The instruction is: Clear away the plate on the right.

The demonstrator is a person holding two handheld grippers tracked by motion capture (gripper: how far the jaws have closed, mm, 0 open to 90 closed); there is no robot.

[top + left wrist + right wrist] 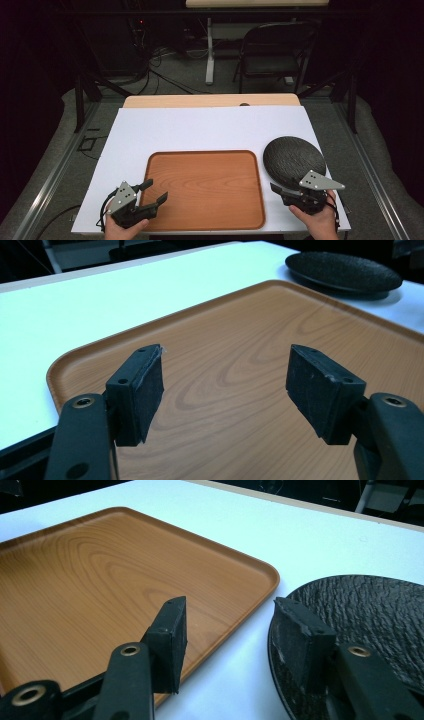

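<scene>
A wood-grain brown tray [205, 220] lies on the white board near the front edge, with nothing on it. A round black textured plate [292, 157] sits just right of it. My left gripper [155, 192] hovers over the tray's front left corner, jaws open and empty; the tray [240, 320] spreads between its pads and the plate [345, 271] lies far right. My right gripper [280, 191] is at the plate's near edge, open and empty. In the right gripper view one pad hangs over the tray [90, 555], the other over the plate [375, 610].
The white board [210, 127] covers a wooden table top [210, 100]. Behind the table stand a dark folding chair [275, 50], a white table leg [210, 50] and cables on the floor. A metal frame rail [50, 175] runs along the left.
</scene>
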